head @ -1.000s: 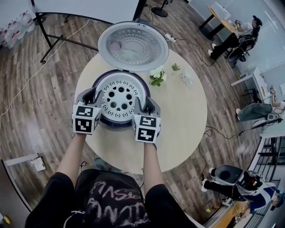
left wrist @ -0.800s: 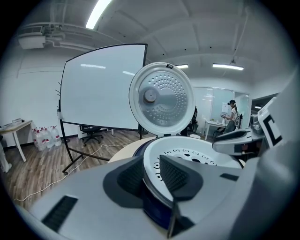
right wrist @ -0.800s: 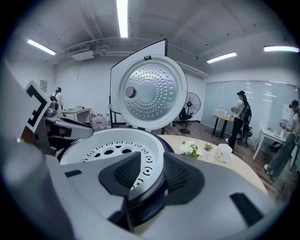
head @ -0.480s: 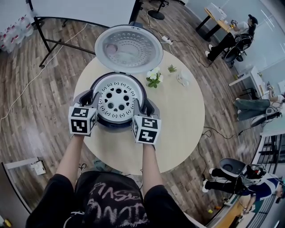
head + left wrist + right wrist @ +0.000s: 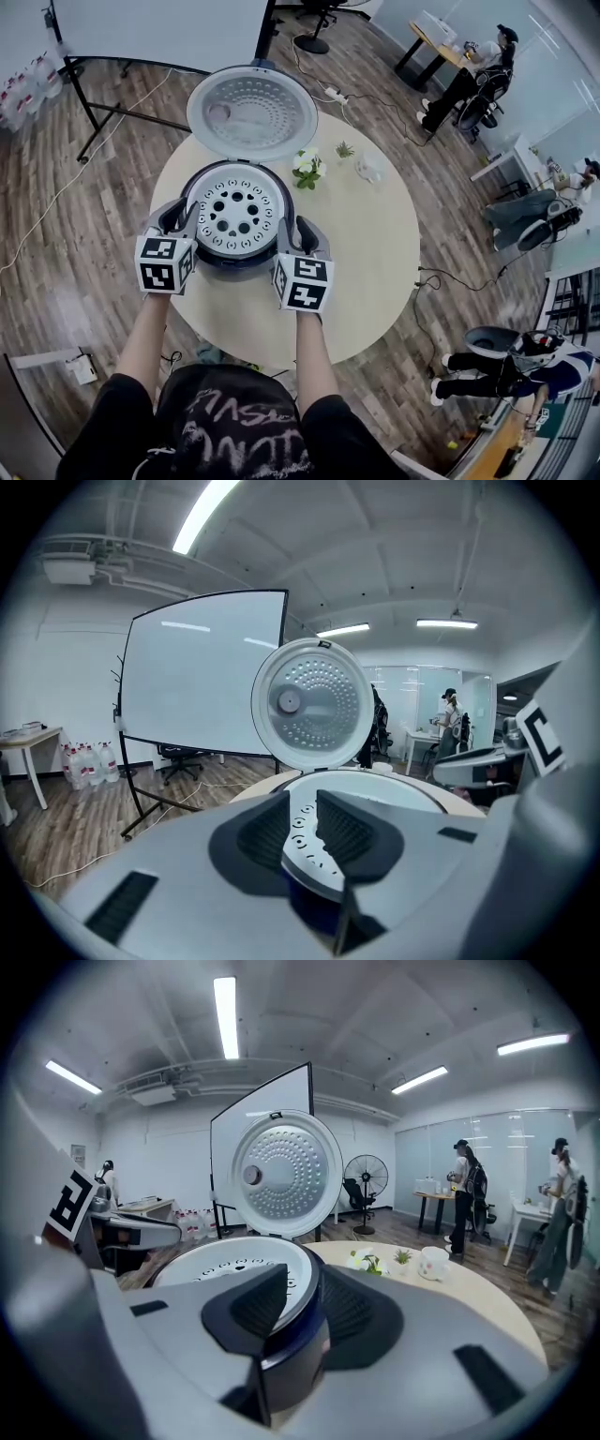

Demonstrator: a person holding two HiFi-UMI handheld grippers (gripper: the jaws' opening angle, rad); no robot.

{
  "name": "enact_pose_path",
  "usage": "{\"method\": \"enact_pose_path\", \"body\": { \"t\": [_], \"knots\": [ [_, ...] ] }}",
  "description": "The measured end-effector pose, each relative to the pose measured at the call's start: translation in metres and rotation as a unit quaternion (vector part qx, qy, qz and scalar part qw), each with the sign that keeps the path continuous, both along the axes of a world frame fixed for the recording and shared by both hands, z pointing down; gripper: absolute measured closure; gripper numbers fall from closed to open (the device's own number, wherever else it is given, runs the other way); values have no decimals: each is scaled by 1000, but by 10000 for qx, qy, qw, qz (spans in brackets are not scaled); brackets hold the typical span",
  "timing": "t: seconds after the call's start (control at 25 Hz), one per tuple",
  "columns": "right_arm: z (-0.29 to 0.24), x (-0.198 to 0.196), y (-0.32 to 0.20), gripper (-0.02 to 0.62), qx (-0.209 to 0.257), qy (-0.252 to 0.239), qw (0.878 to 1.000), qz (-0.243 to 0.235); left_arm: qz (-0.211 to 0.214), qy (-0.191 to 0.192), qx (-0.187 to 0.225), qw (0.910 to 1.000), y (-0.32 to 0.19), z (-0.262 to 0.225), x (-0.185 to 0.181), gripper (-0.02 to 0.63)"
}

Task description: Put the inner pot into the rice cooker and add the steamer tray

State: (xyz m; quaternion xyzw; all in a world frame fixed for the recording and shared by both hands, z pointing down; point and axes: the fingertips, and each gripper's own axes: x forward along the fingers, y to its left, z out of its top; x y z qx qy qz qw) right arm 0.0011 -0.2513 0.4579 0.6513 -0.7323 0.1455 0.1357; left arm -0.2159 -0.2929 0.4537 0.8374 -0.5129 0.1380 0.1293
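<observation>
The dark blue rice cooker point(image 5: 228, 260) stands on the round table point(image 5: 367, 258) with its lid point(image 5: 251, 112) raised. The white perforated steamer tray point(image 5: 236, 212) lies in its mouth and hides any inner pot below. My left gripper point(image 5: 178, 216) straddles the cooker's left rim and my right gripper point(image 5: 298, 231) the right rim. In the left gripper view the left gripper point(image 5: 305, 822) is closing with the tray point(image 5: 398, 794) edge between its jaws. In the right gripper view the right gripper point(image 5: 302, 1307) is closing with the blue wall point(image 5: 298, 1354) in its gap. I see no pad pressing.
A small flower plant point(image 5: 306, 169) and a white cup point(image 5: 367, 171) stand on the table beyond the cooker, to its right. A whiteboard on a stand point(image 5: 202, 672) is behind the table. People sit and stand at desks far right point(image 5: 469, 80).
Both grippers have risen a little and drawn back slightly toward the person, still at the cooker's two sides. The cooker and tray have kept their place on the table.
</observation>
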Motion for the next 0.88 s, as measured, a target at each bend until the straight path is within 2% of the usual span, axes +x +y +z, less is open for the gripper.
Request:
{"method": "enact_pose_path", "body": {
  "t": [0.28, 0.44, 0.88],
  "knots": [
    [-10, 19, 26, 539, 181, -55, 9997, 176, 105, -106, 274, 9995, 18, -18, 11, 572],
    [-21, 34, 41, 586, 373, 18, 9986, 367, 190, -41, 392, 9990, 29, -26, 18, 595],
    [-51, 86, 103, 589, 760, -37, 9938, 811, 657, 58, 836, 9943, 62, -59, 54, 595]
  ]
}}
